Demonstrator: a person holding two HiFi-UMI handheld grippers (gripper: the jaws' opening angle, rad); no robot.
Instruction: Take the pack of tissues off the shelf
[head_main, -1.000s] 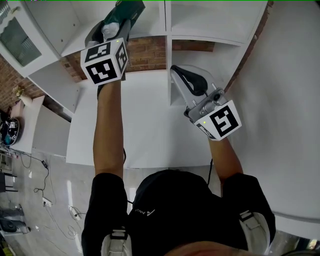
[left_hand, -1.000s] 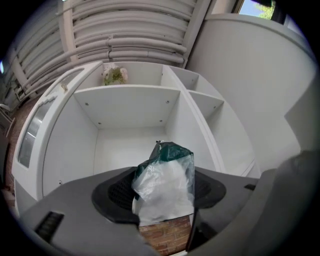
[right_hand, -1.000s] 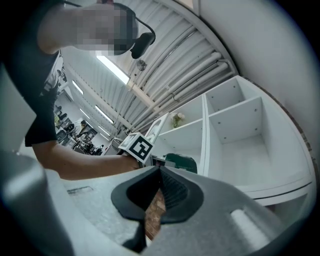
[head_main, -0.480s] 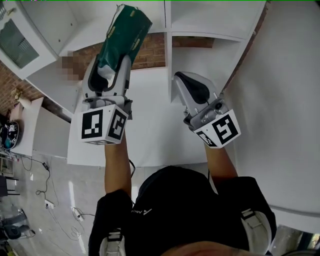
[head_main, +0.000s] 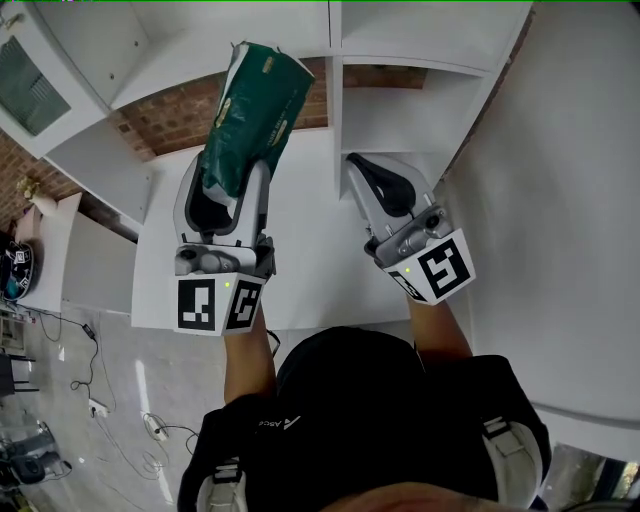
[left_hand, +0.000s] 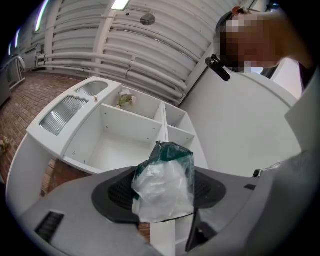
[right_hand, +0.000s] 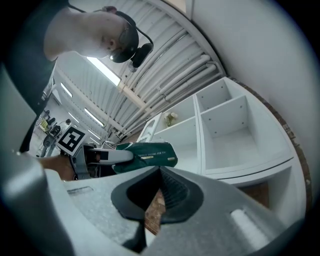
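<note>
1. The left hand-held gripper (head_main: 228, 180) is clamping one end of the pack of tissues (head_main: 255, 105), out in front of the shelf (head_main: 420, 40).
2. The pack's long axis is pointing toward the shelf.
3. The right hand-held gripper (head_main: 375, 172) is hovering before the shelf, jaws together and empty.

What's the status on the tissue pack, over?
Left gripper shut on the pack of tissues. Right gripper shut, empty. Pack out of the shelf, held in the air. Nothing in the way.

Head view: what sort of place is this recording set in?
Probably a lab or workshop with a mock room: a white shelf unit against a brick wall, loose cables on the tiled floor, and a corrugated ceiling with strip lights.
</note>
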